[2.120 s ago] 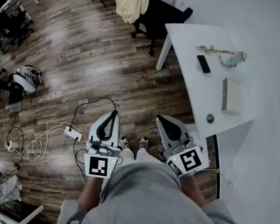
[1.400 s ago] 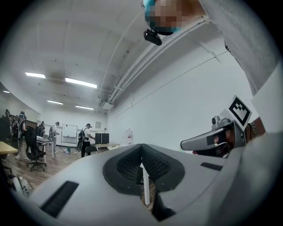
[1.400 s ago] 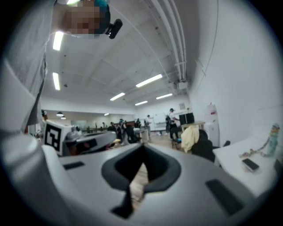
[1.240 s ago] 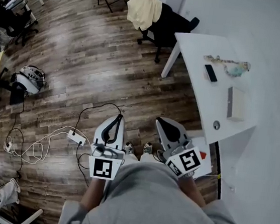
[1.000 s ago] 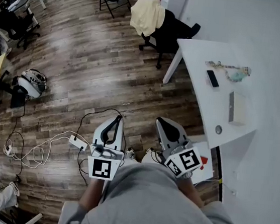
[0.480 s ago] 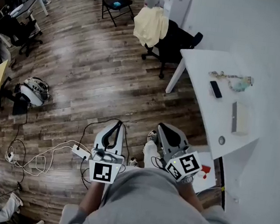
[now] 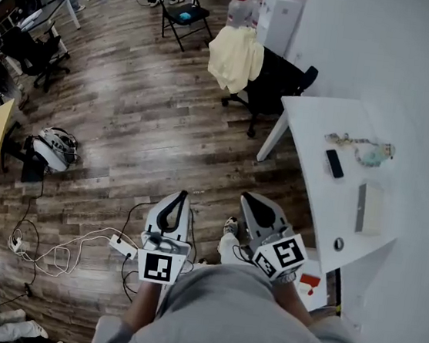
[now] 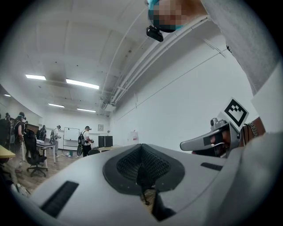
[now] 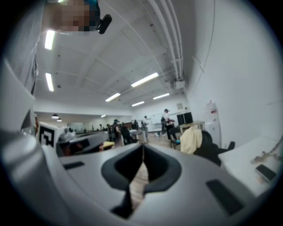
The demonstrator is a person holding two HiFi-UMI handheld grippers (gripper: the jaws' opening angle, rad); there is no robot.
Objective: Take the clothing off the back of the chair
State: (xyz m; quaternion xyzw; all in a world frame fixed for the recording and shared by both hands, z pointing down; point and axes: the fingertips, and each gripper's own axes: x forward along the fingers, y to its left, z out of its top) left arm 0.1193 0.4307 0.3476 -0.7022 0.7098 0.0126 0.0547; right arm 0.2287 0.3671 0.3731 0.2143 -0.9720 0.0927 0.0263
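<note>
At the far left, the helmet (image 7: 55,146) on the wooden floor (image 7: 129,110) sits lower in the head view than two seconds ago. The white power strip (image 7: 123,246) with its looped cables has slid down toward the person's body. The whole room has shifted as the person walks forward.

The left gripper (image 7: 174,205) is held level out front, in much the same place in the picture as before. Its fingers are pressed together with nothing between them. Above it, the black folding chair (image 7: 179,13), earlier cut off by the top edge, is now wholly in view.

Just right of that, the pale yellow clothing (image 7: 236,57) still hangs over the back of the black office chair (image 7: 281,86). It has come down from the top edge toward the middle and looks nearer, yet it remains well apart from both grippers.

The right gripper (image 7: 257,211) points level beside the left one, its fingers closed on nothing. In the right gripper view the clothing lies ahead and to the right.

At the right, the white counter (image 7: 313,125) carries a phone (image 7: 334,163), a tangled bundle (image 7: 361,146) and a pale box (image 7: 370,209). All three are lower in the picture than before.
</note>
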